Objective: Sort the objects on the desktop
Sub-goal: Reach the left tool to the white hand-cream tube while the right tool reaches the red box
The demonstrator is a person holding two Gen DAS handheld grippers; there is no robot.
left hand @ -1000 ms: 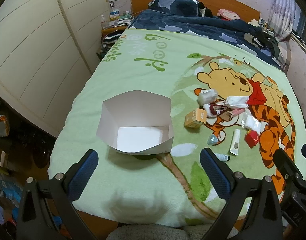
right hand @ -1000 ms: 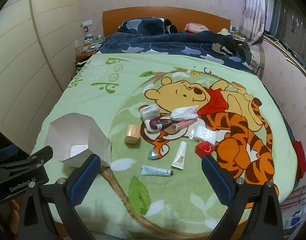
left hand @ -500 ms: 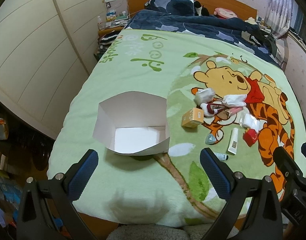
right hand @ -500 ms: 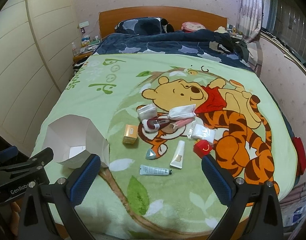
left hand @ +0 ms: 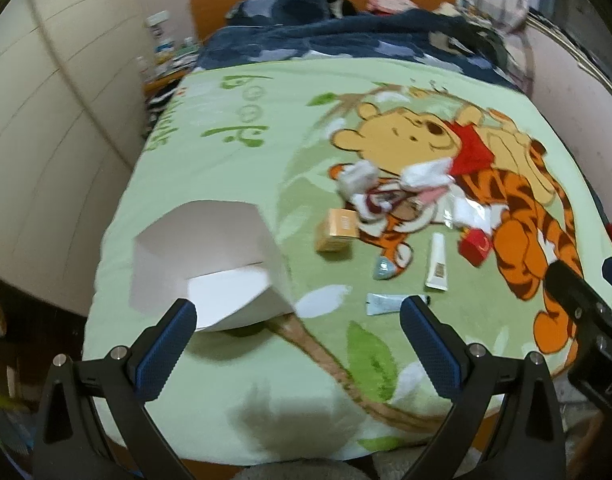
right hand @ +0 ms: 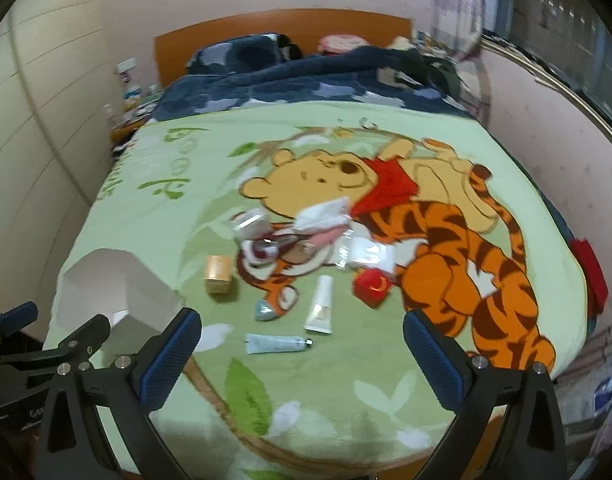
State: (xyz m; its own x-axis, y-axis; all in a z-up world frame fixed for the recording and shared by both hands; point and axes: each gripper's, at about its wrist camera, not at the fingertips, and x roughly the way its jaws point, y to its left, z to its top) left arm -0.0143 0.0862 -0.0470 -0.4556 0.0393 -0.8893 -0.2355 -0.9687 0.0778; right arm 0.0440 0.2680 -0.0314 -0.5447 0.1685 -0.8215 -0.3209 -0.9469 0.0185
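Both cameras have swung since half a sec ago: bed and objects sit differently in each view, and pics are now motion-blurred. Left gripper (left hand: 297,344) hovers above the near edge of the bed w/ blue-padded fingers (left hand: 163,346) spread wide, nothing between them. Right gripper (right hand: 301,354) is likewise wide open & empty, above the near part of the green cartoon blanket (right hand: 177,208).

White open box (left hand: 209,264) stands on the blanket at near left, just beyond the left gripper's left finger; its inside looks bare.

Objects to sort lie in a loose cluster right of the box, centre of the bed:
- small orange carton (right hand: 217,274), nearest the box
- teal-grey wedge-shaped item (right hand: 264,310), near side of the carton
- white tube (right hand: 320,304), pointing near-far
- pale blue tube (right hand: 275,343), lying crosswise, nearest to the right gripper
- red pouch (right hand: 373,286), right of the white tube
- white packets & a pinkish item (right hand: 326,224) heaped at the far side; too blurred to tell apart

Dark blue duvet (right hand: 306,84) & wooden headboard (right hand: 281,28) at far end.
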